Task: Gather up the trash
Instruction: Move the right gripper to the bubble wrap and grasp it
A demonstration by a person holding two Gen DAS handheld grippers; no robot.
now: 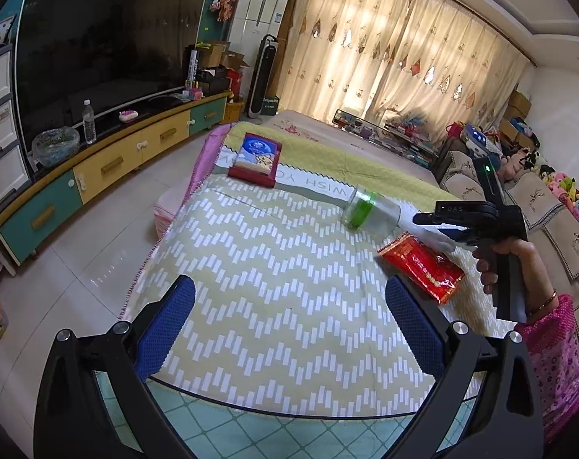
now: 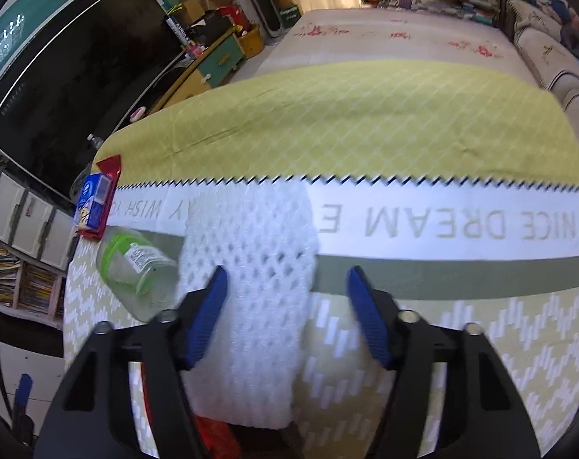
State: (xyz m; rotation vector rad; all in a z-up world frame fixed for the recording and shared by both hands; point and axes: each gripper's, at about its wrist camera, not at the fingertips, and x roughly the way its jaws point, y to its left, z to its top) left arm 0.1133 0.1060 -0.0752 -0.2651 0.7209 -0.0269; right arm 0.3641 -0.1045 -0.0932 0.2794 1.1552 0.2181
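White foam netting (image 2: 251, 287) lies on the bed's patterned cover (image 1: 274, 267), between the spread fingers of the right gripper (image 2: 285, 298), not pinched. Just left of it a clear bottle (image 2: 136, 264) with a green band lies on its side; a red wrapper (image 1: 423, 269) sits beside it. The left gripper (image 1: 289, 306) hangs open above the cover. A blue-and-red packet (image 1: 257, 158) rests farther off.

The left hand-held gripper (image 1: 289, 313) is held low with its two blue-padded fingers (image 1: 173, 321) spread wide apart and nothing between them. The right hand-held gripper (image 2: 287, 313) also has its jaws apart. The right hand (image 1: 507, 264) grips its black handle, with a bracelet on the wrist and a pink sleeve.
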